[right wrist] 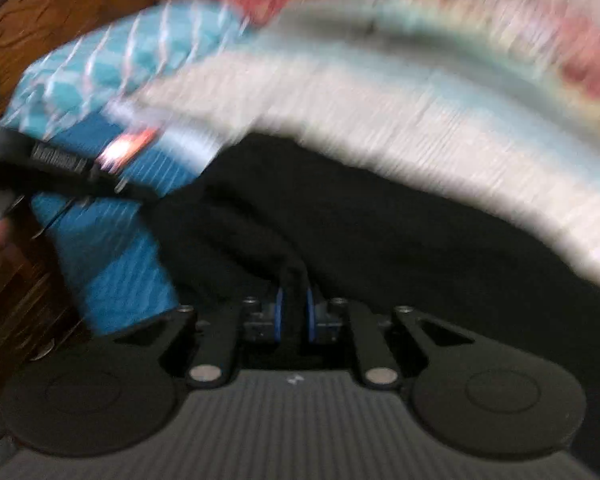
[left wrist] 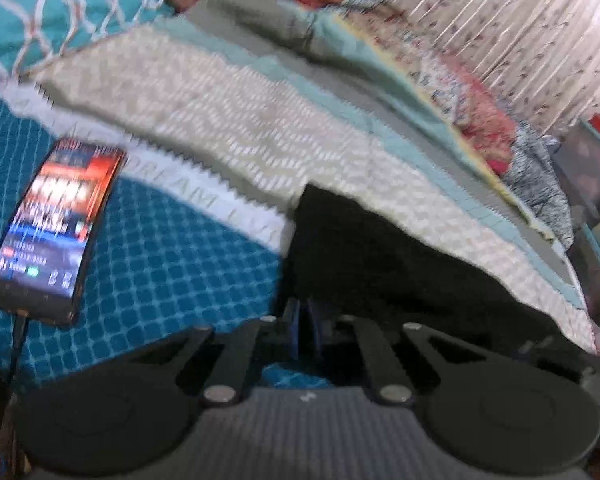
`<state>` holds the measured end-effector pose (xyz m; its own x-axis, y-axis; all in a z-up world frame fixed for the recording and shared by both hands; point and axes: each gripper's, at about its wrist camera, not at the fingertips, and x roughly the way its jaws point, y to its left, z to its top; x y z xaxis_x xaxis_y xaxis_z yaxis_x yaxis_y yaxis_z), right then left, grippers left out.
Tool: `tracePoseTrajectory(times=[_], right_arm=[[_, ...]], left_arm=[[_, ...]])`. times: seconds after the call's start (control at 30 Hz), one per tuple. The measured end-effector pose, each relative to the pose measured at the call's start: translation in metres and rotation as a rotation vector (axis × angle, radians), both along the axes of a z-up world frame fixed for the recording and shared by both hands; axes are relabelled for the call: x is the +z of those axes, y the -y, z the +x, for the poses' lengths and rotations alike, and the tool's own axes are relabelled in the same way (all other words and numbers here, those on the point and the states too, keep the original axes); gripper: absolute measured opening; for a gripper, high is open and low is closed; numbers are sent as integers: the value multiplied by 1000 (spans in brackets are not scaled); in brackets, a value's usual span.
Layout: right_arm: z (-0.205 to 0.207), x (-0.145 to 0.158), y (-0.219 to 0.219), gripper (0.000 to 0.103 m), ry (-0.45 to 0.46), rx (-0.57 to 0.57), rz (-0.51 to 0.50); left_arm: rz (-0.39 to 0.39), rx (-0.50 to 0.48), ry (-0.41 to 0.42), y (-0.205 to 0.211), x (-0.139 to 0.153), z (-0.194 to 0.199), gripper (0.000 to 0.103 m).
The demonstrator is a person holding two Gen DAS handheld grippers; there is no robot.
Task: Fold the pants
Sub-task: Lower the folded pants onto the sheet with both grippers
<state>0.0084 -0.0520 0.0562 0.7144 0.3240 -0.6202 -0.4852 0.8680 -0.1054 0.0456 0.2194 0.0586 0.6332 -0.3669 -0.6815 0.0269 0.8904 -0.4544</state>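
At the left of the left wrist view a lit phone (left wrist: 52, 232) lay on the blue bedspread (left wrist: 172, 260). The left gripper (left wrist: 305, 320) was clenched on the black pants (left wrist: 380, 248) at lower centre. The right gripper (right wrist: 294, 312) pinched a fold of them.

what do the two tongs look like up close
Both match: the left tongs and right tongs have black linkage arms with silver pivot pins, blue pads on the fingertips, round black discs either side, and a ribbed grey body with a small white mark.
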Motion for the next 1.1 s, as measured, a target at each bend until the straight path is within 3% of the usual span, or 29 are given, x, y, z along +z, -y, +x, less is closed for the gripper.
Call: tracePoseTrajectory(times=[0.03, 0.07, 0.13, 0.2, 0.27, 0.3, 0.4, 0.47, 0.5, 0.63, 0.8, 1.03, 1.1], right_arm=[[-15, 3, -6, 14, 123, 37, -72], [-25, -2, -12, 14, 181, 75, -128], [-34, -27, -23, 15, 163, 147, -216], [-46, -61, -33, 18, 93, 231, -302], [-69, -75, -37, 19, 216, 228, -358], [-74, -76, -38, 19, 233, 227, -373], [-67, -60, -23, 23, 189, 198, -292], [-55, -42, -14, 43, 142, 139, -165], [-53, -32, -6, 47, 129, 112, -95], [-54, -3, 38, 50, 106, 14, 80], [-58, 5, 112, 48, 70, -259, 218], [-118, -1, 305, 45, 63, -905, 501], [-137, 0, 356, 45, 108, -1072, 540]], left_arm=[[2, 4, 7, 2, 1, -1, 5], [22, 14, 1, 5, 2, -1, 5], [54, 37, -5, 6, 0, -1, 5], [25, 66, -25, -2, -3, -3, 2], [77, 117, -42, -9, -5, -5, 2], [92, 130, -53, -12, -5, -7, 2], [42, 155, -86, -23, -2, -10, 3], [12, 126, -39, -17, 12, -11, 3], [12, 101, -7, -9, 20, -11, 3], [-6, -66, 96, 44, 45, -1, 5], [12, -220, 93, 118, 34, 18, 6], [133, -239, -119, 156, -30, 22, 8], [137, -245, -99, 150, -35, 14, 9]])
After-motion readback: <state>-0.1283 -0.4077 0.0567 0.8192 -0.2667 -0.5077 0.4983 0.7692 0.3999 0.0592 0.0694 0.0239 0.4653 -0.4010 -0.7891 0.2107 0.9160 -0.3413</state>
